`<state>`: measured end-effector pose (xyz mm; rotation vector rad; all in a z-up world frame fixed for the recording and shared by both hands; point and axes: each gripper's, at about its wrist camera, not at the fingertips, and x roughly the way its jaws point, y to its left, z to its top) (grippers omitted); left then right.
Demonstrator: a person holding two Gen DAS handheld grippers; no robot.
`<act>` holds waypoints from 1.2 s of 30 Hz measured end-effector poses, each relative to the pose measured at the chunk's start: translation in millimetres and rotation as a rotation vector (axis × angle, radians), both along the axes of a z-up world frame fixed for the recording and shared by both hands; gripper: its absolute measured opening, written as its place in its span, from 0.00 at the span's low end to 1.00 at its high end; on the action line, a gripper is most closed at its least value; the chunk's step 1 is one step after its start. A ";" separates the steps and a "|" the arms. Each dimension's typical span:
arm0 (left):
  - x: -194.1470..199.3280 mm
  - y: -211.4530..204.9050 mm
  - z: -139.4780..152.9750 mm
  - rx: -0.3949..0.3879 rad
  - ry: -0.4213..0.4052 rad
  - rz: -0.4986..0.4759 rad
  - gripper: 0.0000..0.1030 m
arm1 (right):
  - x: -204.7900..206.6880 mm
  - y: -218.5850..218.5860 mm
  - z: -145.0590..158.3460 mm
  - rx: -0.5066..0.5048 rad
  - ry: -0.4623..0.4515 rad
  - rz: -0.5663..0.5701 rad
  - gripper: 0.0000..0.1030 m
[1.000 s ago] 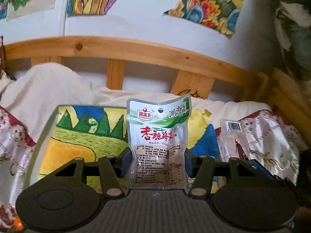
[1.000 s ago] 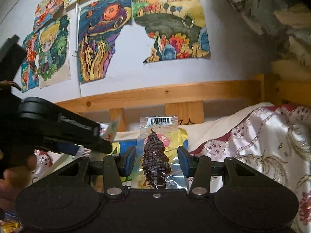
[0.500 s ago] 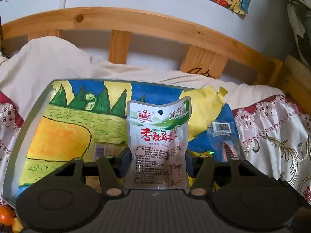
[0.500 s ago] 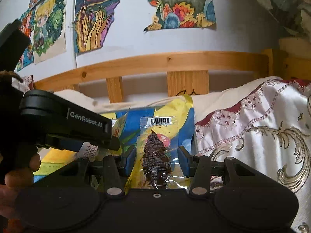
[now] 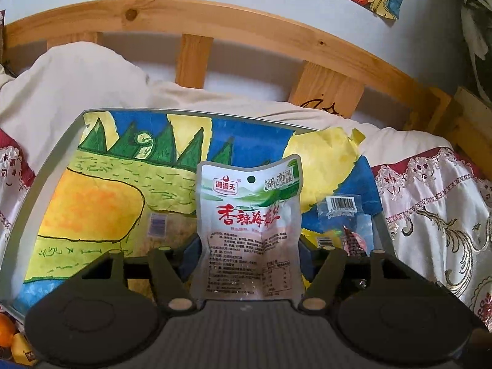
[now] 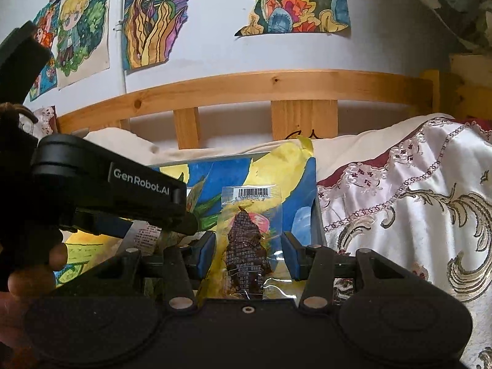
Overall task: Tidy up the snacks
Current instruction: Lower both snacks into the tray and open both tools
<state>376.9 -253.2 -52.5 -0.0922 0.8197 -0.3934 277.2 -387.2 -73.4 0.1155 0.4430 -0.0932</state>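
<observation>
My left gripper (image 5: 247,250) is shut on a white snack pouch with red Chinese lettering (image 5: 250,227), held upright over a tray lined with a painted landscape (image 5: 92,190). My right gripper (image 6: 247,250) is shut on a clear packet with a dark brown snack and a barcode (image 6: 247,240), held upright over the tray's right end (image 6: 304,184). That clear packet also shows at the right in the left wrist view (image 5: 344,215). The left gripper's black body (image 6: 107,190) fills the left of the right wrist view, a hand below it.
The tray lies on a bed with a white and red embroidered cover (image 5: 430,215) and a cream pillow (image 5: 77,86). A wooden headboard rail (image 5: 215,18) and a wall with paintings (image 6: 153,15) stand behind. Orange and yellow items (image 5: 12,335) lie at the tray's near left corner.
Both grippers have tilted down and moved closer over the tray, each still holding its packet. The tray now fills more of both views.
</observation>
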 end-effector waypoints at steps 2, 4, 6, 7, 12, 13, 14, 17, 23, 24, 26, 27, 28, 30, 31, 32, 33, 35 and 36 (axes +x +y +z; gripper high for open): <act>-0.6 0.5 0.4 0.002 -0.001 -0.002 0.71 | 0.5 1.6 -0.4 -0.011 0.002 0.000 0.48; -1.6 1.5 1.4 -0.002 -0.005 -0.006 0.74 | 0.0 2.6 -0.1 -0.018 -0.004 0.001 0.52; -2.9 3.3 3.1 -0.012 -0.010 -0.006 0.79 | -0.6 3.4 0.4 -0.023 -0.008 0.003 0.58; -4.1 4.3 4.7 -0.018 -0.019 -0.006 0.81 | -0.9 3.7 0.5 -0.026 -0.010 0.004 0.59; -10.4 7.2 17.0 -0.027 -0.062 -0.007 0.86 | -3.7 5.7 4.0 -0.040 -0.018 -0.001 0.68; -12.9 8.8 20.3 -0.028 -0.075 -0.005 0.87 | -4.9 6.2 5.6 -0.042 -0.022 -0.003 0.69; -15.5 10.5 23.8 -0.029 -0.089 0.000 0.88 | -6.3 6.7 7.9 -0.043 -0.028 -0.003 0.71; -24.9 19.2 34.6 -0.037 -0.132 0.023 0.95 | -12.0 8.2 17.3 -0.055 -0.050 -0.005 0.78; -49.3 45.1 63.8 -0.068 -0.193 0.057 0.99 | -33.6 9.1 42.9 -0.047 -0.105 -0.018 0.91; -53.2 48.7 68.0 -0.069 -0.200 0.064 0.99 | -38.5 9.3 47.5 -0.044 -0.113 -0.018 0.92; -63.8 57.7 78.1 -0.070 -0.221 0.077 0.99 | -48.2 10.7 56.1 -0.045 -0.125 -0.016 0.93; -68.8 61.4 82.2 -0.070 -0.229 0.082 0.99 | -53.6 11.5 60.7 -0.044 -0.132 -0.013 0.94; -74.0 66.0 86.2 -0.069 -0.237 0.088 0.99 | -58.4 12.7 65.4 -0.043 -0.136 -0.008 0.94; -86.7 75.6 93.0 -0.070 -0.252 0.105 0.99 | -67.0 14.6 74.2 -0.036 -0.140 0.010 0.97; -91.7 79.2 95.3 -0.070 -0.256 0.113 0.99 | -72.3 15.5 79.4 -0.033 -0.148 0.018 0.97; -98.2 83.7 98.1 -0.066 -0.260 0.122 0.99 | -77.7 16.8 85.6 -0.033 -0.158 0.026 0.98; -104.7 88.2 100.2 -0.062 -0.264 0.128 0.99 | -82.3 18.3 90.4 -0.036 -0.166 0.031 0.99; -117.5 97.3 104.7 -0.056 -0.278 0.142 0.99 | -93.7 22.4 100.5 -0.046 -0.185 0.039 0.99; -122.8 101.2 106.6 -0.053 -0.281 0.150 0.99 | -99.7 24.4 105.1 -0.047 -0.193 0.042 0.99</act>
